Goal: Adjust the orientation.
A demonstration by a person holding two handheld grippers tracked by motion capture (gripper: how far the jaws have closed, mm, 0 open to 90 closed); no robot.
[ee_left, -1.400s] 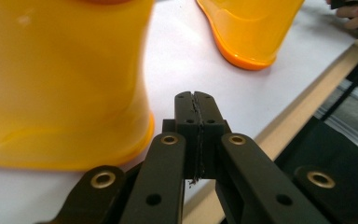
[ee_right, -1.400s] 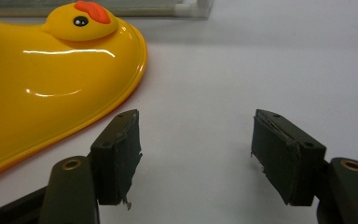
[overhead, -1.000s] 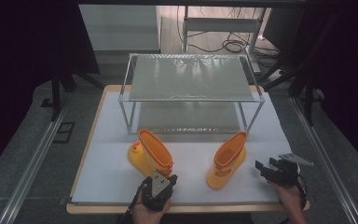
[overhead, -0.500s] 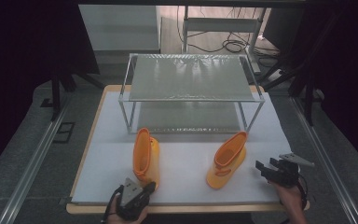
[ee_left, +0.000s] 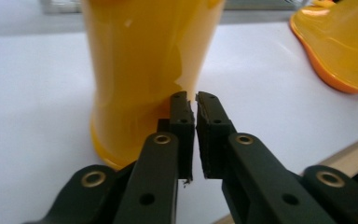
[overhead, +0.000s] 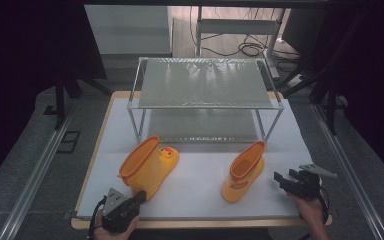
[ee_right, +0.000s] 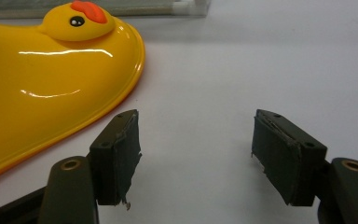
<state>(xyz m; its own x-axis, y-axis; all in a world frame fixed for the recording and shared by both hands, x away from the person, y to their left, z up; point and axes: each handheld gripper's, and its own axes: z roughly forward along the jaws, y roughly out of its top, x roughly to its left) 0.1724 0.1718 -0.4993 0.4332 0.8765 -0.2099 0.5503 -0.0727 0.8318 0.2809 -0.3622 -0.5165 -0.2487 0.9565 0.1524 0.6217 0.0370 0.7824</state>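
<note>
Jaws of the left gripper [ee_left: 191, 100] stand almost together with only a thin slit between them and nothing caught there, their tips just short of the glossy wall of the left boot [ee_left: 144, 60]. In the high view this gripper [overhead: 141, 195] sits at the near edge of the white table [overhead: 200, 200], pointing up and right at the boot's heel. The right gripper [ee_right: 193, 154] is spread wide and empty over bare tabletop; in the high view it [overhead: 280, 179] lies just to the right of the right boot [overhead: 244, 172], apart from it.

Both boots are orange-yellow rubber ones. The left boot [overhead: 147, 167] lies tipped on its side, its open top toward the left and its duck-face toe toward the right. The right boot stands upright, mouth upward, and nothing can be seen inside either. In the right gripper view a duck-faced toe [ee_right: 46, 74] lies left of the open jaws.

Behind the boots stands a metal-framed rack [overhead: 205, 85] with a grey top shelf and a lower one, both bare.

Half a second ago the left boot showed as a narrower, more upright shape; it now lies turned, with the duck face showing. The right boot and right gripper have not moved.
</note>
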